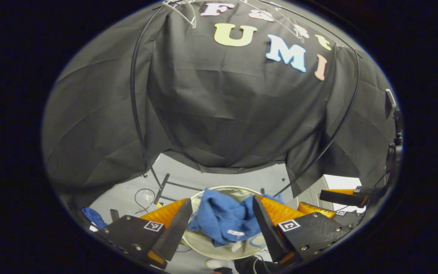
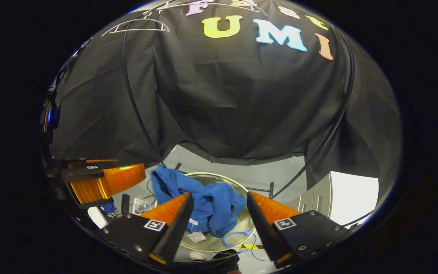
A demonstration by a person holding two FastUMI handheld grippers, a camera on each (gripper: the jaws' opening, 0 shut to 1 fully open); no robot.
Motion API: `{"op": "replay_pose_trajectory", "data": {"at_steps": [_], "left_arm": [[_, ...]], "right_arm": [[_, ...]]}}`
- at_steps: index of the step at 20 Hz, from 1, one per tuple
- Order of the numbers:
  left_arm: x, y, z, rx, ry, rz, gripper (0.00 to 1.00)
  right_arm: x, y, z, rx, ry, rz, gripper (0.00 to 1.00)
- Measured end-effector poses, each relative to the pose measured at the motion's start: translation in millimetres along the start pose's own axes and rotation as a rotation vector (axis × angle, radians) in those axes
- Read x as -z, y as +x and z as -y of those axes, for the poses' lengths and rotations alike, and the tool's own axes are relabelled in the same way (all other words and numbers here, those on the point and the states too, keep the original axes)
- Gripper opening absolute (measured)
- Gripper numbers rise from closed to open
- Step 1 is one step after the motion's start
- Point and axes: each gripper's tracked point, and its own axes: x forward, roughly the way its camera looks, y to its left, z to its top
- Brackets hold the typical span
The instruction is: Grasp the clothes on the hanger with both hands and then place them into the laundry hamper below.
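Note:
A blue garment (image 1: 222, 219) lies crumpled in the round pale laundry hamper (image 1: 203, 245) on the floor below. In the right gripper view the same blue garment (image 2: 207, 203) drapes over the far left rim of the hamper (image 2: 219, 176). My left gripper (image 1: 219, 228) hangs open above the hamper, nothing between its fingers. My right gripper (image 2: 217, 224) is likewise open and free above the cloth. The right gripper (image 1: 340, 196) also appears at the right edge of the left gripper view, and the left gripper (image 2: 101, 180) at the left of the right gripper view. Bare white hangers (image 2: 139, 24) hang at the top.
A thin black hoop frame (image 1: 135, 114) stands in front of the black cloth wall. Cables (image 1: 145, 196) and small items lie on the grey floor left of the hamper. Another blue scrap (image 1: 93, 217) lies at the far left. A white panel (image 2: 352, 198) stands at right.

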Motion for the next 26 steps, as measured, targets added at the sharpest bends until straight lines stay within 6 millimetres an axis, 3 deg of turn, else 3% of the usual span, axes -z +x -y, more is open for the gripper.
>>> {"op": "replay_pose_trajectory", "data": {"at_steps": [1, 5, 6, 10, 11, 15, 21, 26], "left_arm": [[-3, -3, 0, 0.001, 0.007, 0.01, 0.93], [-41, -29, 13, 0.033, 0.067, 0.093, 0.96], [-56, -41, 16, 0.04, 0.089, 0.128, 0.89], [-131, -94, 24, 0.053, 0.156, 0.299, 0.96], [-150, -107, 25, 0.046, 0.166, 0.339, 0.89], [-215, -159, 34, 0.029, 0.186, 0.491, 0.95], [-258, -236, 44, 0.02, 0.127, 0.67, 0.96], [-266, -291, 62, -0.007, 0.105, 0.762, 0.96]], "right_arm": [[-6, -2, -2, -0.002, -0.004, 0.013, 0.94], [-41, -26, -7, -0.001, -0.004, 0.108, 0.95], [-54, -35, -6, 0.002, 0.002, 0.141, 0.94], [-108, -77, -3, 0.036, 0.027, 0.291, 0.94], [-121, -86, 5, 0.045, 0.036, 0.332, 0.94], [-168, -135, 21, 0.075, 0.074, 0.483, 0.92], [-216, -214, 47, 0.096, 0.073, 0.671, 0.94], [-220, -282, 73, 0.113, 0.046, 0.769, 0.92]]}}
